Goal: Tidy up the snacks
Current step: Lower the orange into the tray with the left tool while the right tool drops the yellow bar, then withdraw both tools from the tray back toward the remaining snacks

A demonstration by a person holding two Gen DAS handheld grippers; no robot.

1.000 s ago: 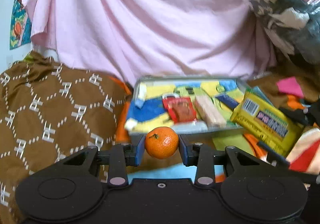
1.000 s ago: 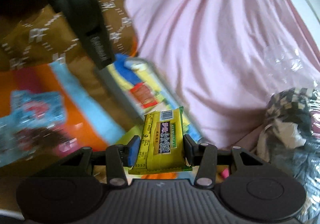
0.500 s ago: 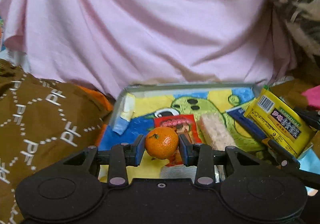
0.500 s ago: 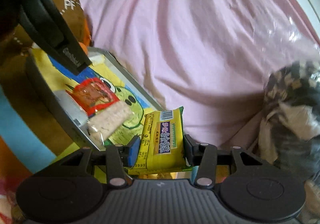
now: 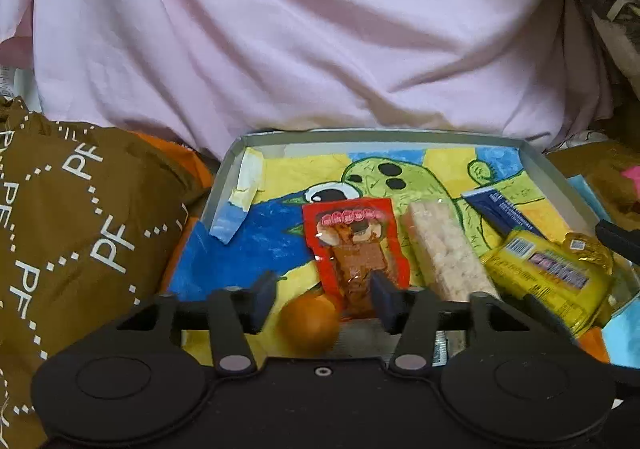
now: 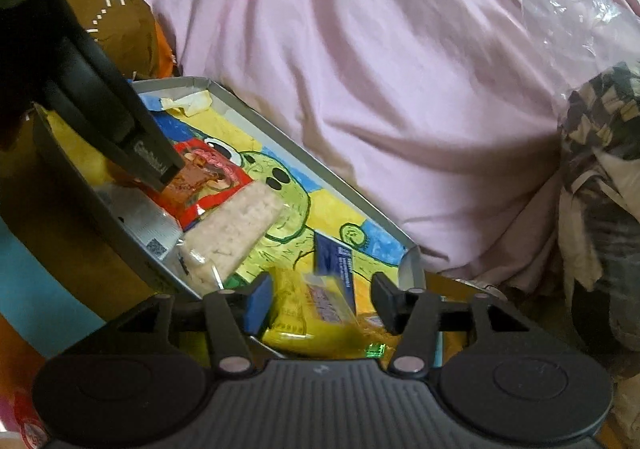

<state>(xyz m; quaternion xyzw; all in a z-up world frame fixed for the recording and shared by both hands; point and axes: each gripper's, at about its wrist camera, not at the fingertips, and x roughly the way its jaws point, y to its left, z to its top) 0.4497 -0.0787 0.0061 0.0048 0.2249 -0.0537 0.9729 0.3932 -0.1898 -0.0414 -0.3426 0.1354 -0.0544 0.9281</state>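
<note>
A grey tray (image 5: 536, 165) with a green cartoon drawing lies before me; it also shows in the right wrist view (image 6: 320, 169). My left gripper (image 5: 322, 299) is open, and the mandarin (image 5: 310, 323) sits loose in the tray between and below its fingers. My right gripper (image 6: 320, 303) is open over the yellow snack pack (image 6: 316, 313), which lies blurred at the tray's right end; it also shows in the left wrist view (image 5: 548, 281). A red snack packet (image 5: 354, 245) and a rice cracker bar (image 5: 448, 253) lie in the tray.
A dark blue packet (image 5: 500, 213) lies in the tray by the yellow pack. A pink sheet (image 5: 320, 29) rises behind the tray. A brown patterned cloth (image 5: 80, 233) lies to the left. Patterned fabric (image 6: 600, 169) is bunched at the right.
Both grippers have opened. The mandarin has dropped from the left gripper into the tray. The yellow pack has dropped from the right gripper onto the tray's right end. Both moved closer to the tray.
</note>
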